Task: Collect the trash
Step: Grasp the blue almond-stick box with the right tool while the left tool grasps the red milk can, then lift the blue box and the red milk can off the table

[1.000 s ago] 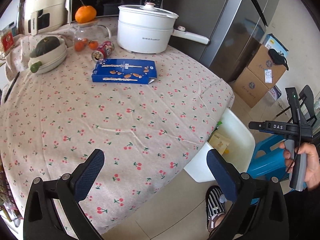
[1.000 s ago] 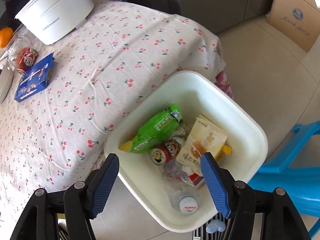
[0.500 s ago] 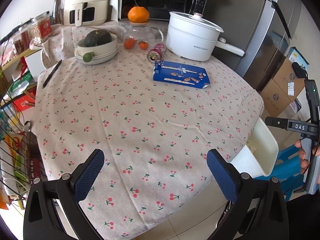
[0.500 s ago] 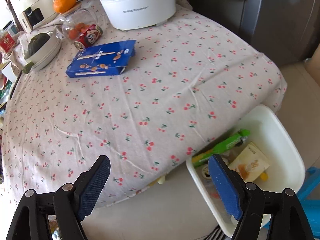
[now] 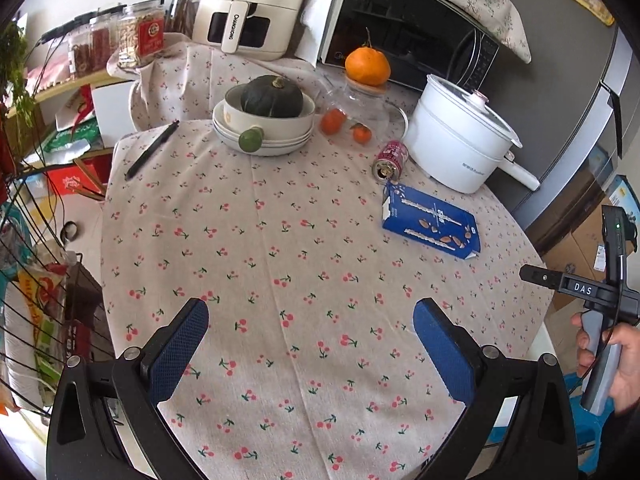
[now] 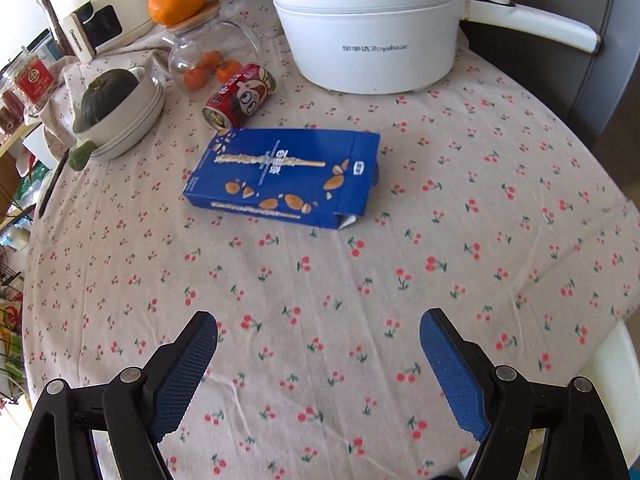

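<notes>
One flat blue snack box (image 6: 282, 176) with an open end flap and one red can (image 6: 240, 96) tipped on its side are recorded mid-bench (image 6: 360, 280), touching, before one white pot (image 6: 368, 28); both hand-held grippers, left (image 5: 311, 354) and right (image 6: 318, 364), are held wide open, empty.

We see bright, even daylight over the cherry-print cloth-covered worktop (image 6: 320, 280), soft shadows beneath the flat blue cardboard box (image 6: 280, 176), and strong fisheye bending with dark corners.

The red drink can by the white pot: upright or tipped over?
Tipped over. The red can lies on its side on the tablecloth, its round end facing the blue box.
</notes>
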Action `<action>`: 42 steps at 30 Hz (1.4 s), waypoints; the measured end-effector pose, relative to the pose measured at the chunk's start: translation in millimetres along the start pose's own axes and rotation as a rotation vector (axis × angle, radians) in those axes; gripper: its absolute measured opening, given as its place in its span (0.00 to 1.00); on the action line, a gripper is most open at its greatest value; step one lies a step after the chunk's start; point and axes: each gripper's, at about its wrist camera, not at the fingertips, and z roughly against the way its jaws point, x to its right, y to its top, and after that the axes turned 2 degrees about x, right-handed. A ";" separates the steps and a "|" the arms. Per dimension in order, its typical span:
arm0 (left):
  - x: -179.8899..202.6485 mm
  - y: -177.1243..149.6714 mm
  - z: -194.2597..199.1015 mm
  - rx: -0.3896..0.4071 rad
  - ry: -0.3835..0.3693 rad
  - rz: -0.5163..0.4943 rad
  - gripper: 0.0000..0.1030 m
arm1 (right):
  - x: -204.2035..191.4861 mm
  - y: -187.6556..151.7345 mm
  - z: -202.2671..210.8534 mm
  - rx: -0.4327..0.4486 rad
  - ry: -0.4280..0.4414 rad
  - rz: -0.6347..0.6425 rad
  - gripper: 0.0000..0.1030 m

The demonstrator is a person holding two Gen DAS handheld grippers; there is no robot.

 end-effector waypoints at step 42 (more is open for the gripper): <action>114.8 133.5 -272.0 -0.163 -0.206 -0.085 0.56 | 148.4 52.7 -123.1 -0.019 0.485 -0.278 0.43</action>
